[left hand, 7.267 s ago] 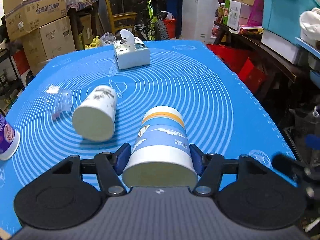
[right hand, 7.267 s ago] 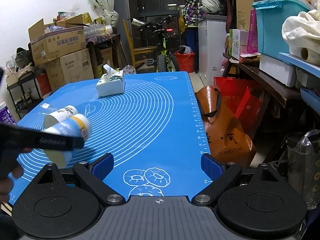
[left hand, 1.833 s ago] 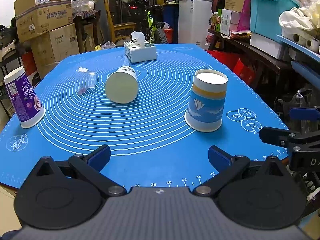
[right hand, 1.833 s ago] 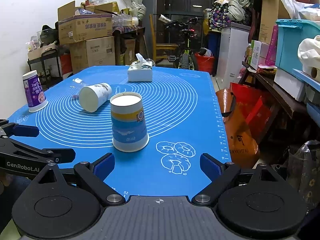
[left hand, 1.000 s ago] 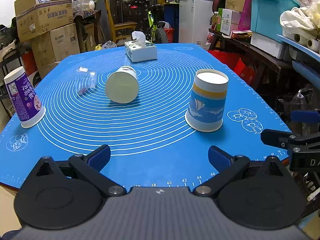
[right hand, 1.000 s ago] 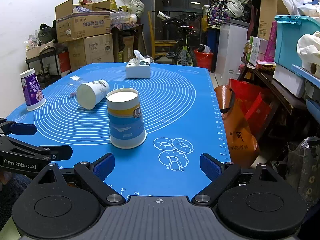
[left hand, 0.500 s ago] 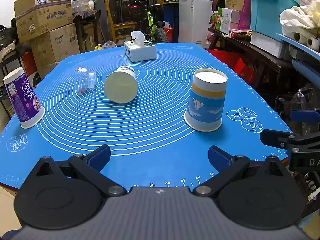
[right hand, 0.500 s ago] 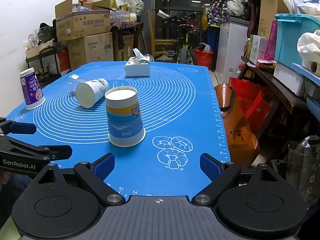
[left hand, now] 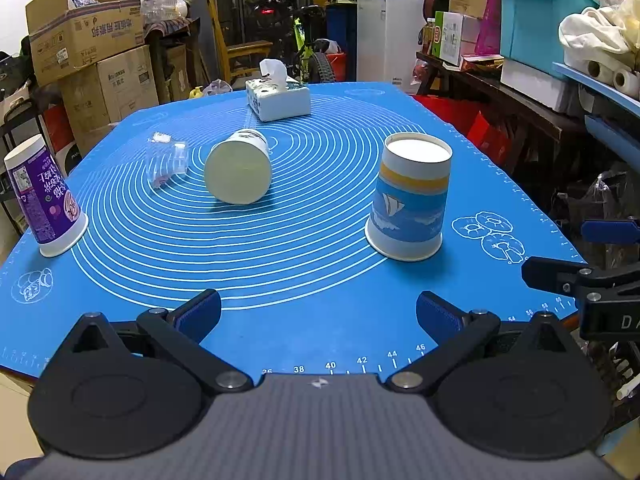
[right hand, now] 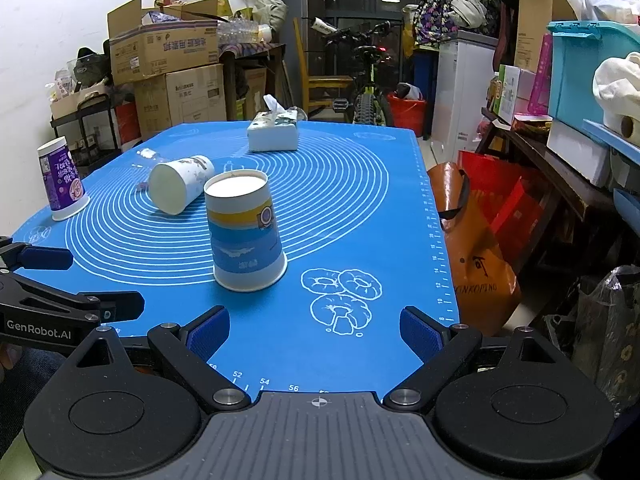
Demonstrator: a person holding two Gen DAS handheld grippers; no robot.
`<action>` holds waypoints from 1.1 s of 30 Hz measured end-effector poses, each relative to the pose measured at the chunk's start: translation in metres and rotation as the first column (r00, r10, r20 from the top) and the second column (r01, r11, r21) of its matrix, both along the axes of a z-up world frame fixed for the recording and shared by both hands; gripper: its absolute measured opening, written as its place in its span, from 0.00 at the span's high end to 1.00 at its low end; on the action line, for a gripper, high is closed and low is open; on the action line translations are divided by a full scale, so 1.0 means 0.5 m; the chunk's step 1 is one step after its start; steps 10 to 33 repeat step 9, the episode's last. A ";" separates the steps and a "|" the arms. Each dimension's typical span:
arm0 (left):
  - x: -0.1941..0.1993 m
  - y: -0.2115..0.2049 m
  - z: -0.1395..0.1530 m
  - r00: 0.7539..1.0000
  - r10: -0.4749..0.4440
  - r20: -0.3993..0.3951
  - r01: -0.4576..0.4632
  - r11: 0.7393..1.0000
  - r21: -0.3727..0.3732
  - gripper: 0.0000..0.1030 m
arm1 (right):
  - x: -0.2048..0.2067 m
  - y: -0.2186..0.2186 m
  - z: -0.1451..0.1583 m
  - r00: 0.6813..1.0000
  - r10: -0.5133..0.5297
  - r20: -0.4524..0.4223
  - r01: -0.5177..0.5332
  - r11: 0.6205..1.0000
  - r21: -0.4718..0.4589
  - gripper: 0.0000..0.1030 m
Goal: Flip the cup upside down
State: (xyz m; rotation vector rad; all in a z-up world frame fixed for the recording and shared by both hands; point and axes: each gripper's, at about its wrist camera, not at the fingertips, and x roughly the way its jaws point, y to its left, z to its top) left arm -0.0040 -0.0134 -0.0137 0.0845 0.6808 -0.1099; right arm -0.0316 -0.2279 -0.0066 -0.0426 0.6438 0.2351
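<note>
A blue paper cup with a yellow band (left hand: 410, 204) stands upside down on the blue mat (left hand: 304, 280), rim on the mat; it also shows in the right wrist view (right hand: 242, 232). A white paper cup (left hand: 239, 171) lies on its side behind it, also in the right wrist view (right hand: 180, 184). My left gripper (left hand: 318, 316) is open and empty near the mat's front edge. My right gripper (right hand: 314, 330) is open and empty at the front right, short of the blue cup.
A purple cup (left hand: 42, 196) stands upside down at the left edge. A clear plastic cup (left hand: 166, 160) lies beside the white cup. A tissue box (left hand: 278, 98) sits at the back. Boxes, a bicycle and shelves surround the table.
Seven seconds ago my left gripper held the blue cup on its side; it now stands upside down, released. In the last second both grippers barely moved.
</note>
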 end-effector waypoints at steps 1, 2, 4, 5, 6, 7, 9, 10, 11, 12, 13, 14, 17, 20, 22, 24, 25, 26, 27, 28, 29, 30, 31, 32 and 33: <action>0.000 0.000 0.000 1.000 0.000 0.001 0.000 1.000 0.001 0.01 | 0.000 0.000 0.000 1.000 0.000 0.000 0.000 1.000 0.001 0.10; 0.000 -0.001 0.000 1.000 0.001 0.001 -0.001 1.000 0.002 0.01 | 0.001 -0.002 0.000 1.000 -0.001 0.001 0.001 1.000 0.002 0.10; 0.000 -0.003 -0.001 1.000 0.001 0.001 -0.001 1.000 0.003 0.01 | 0.001 -0.002 0.000 1.000 -0.001 0.000 0.001 1.000 0.003 0.10; 0.000 -0.003 0.000 1.000 0.001 0.001 -0.001 1.000 0.003 0.01 | 0.001 -0.003 0.001 1.000 -0.001 0.000 0.001 1.000 0.003 0.10; 0.000 -0.003 0.000 1.000 0.001 0.001 -0.001 1.000 0.003 0.01 | 0.001 -0.003 0.001 1.000 -0.001 0.000 0.001 1.000 0.003 0.10; 0.000 -0.003 0.000 1.000 0.000 0.001 0.000 1.000 0.003 0.01 | 0.001 -0.003 0.000 1.000 -0.001 -0.001 0.001 1.000 0.004 0.10; 0.000 -0.005 -0.001 1.000 -0.004 -0.002 0.004 1.000 0.005 0.01 | 0.001 -0.005 0.000 1.000 -0.002 -0.002 0.002 1.000 0.006 0.10; 0.000 -0.005 -0.001 1.000 -0.004 -0.002 0.004 1.000 0.005 0.01 | 0.001 -0.005 0.000 1.000 -0.002 -0.002 0.002 1.000 0.006 0.10; 0.000 -0.005 -0.001 1.000 -0.004 -0.002 0.004 1.000 0.005 0.01 | 0.001 -0.005 0.000 1.000 -0.002 -0.002 0.002 1.000 0.006 0.10; 0.000 -0.005 -0.001 1.000 -0.004 -0.002 0.004 1.000 0.005 0.01 | 0.001 -0.005 0.000 1.000 -0.002 -0.002 0.002 1.000 0.006 0.10; 0.000 -0.005 -0.001 1.000 -0.004 -0.002 0.004 1.000 0.005 0.01 | 0.001 -0.005 0.000 1.000 -0.002 -0.002 0.002 1.000 0.006 0.10; 0.000 -0.005 -0.001 1.000 -0.004 -0.002 0.004 1.000 0.005 0.01 | 0.001 -0.005 0.000 1.000 -0.002 -0.002 0.002 1.000 0.006 0.10; 0.000 -0.005 -0.001 1.000 -0.004 -0.002 0.004 1.000 0.005 0.01 | 0.001 -0.005 0.000 1.000 -0.002 -0.002 0.002 1.000 0.006 0.10; 0.000 -0.005 -0.001 1.000 -0.004 -0.002 0.004 1.000 0.005 0.01 | 0.001 -0.005 0.000 1.000 -0.002 -0.002 0.002 1.000 0.006 0.10; 0.000 -0.005 -0.001 1.000 -0.004 -0.002 0.004 1.000 0.005 0.01 | 0.001 -0.005 0.000 1.000 -0.002 -0.002 0.002 1.000 0.006 0.10; 0.000 -0.005 -0.001 1.000 -0.004 -0.002 0.004 1.000 0.005 0.01 | 0.001 -0.005 0.000 1.000 -0.002 -0.002 0.002 1.000 0.006 0.10; 0.000 -0.005 -0.001 1.000 -0.004 -0.002 0.004 1.000 0.005 0.01 | 0.001 -0.005 0.000 1.000 -0.002 -0.002 0.002 1.000 0.006 0.10; 0.000 -0.005 -0.001 1.000 -0.004 -0.002 0.004 1.000 0.005 0.01 | 0.001 -0.005 0.000 1.000 -0.002 -0.002 0.002 1.000 0.006 0.10; 0.000 -0.005 -0.001 1.000 -0.004 -0.002 0.004 1.000 0.005 0.01 | 0.001 -0.005 0.000 1.000 -0.002 -0.002 0.002 1.000 0.006 0.10; 0.000 -0.005 -0.001 1.000 -0.004 -0.002 0.004 1.000 0.005 0.01 | 0.001 -0.005 0.000 1.000 -0.002 -0.002 0.002 1.000 0.006 0.10; 0.000 -0.005 -0.001 1.000 -0.004 -0.002 0.004 1.000 0.005 0.01 | 0.001 -0.005 0.000 1.000 -0.002 -0.002 0.002 1.000 0.006 0.10; 0.000 -0.005 -0.001 1.000 -0.004 -0.002 0.004 1.000 0.005 0.01 | 0.001 -0.005 0.000 1.000 -0.002 -0.002 0.002 1.000 0.006 0.10; 0.000 -0.005 -0.001 1.000 -0.004 -0.002 0.004 1.000 0.005 0.01 | 0.001 -0.005 0.000 1.000 -0.002 -0.002 0.002 1.000 0.006 0.10; 0.000 -0.005 -0.001 1.000 -0.004 -0.002 0.004 1.000 0.005 0.01 | 0.001 -0.005 0.000 1.000 -0.002 -0.002 0.002 1.000 0.006 0.10; 0.000 -0.005 -0.001 1.000 -0.004 -0.002 0.004 1.000 0.005 0.01 | 0.001 -0.005 0.000 1.000 -0.002 -0.002 0.002 1.000 0.006 0.10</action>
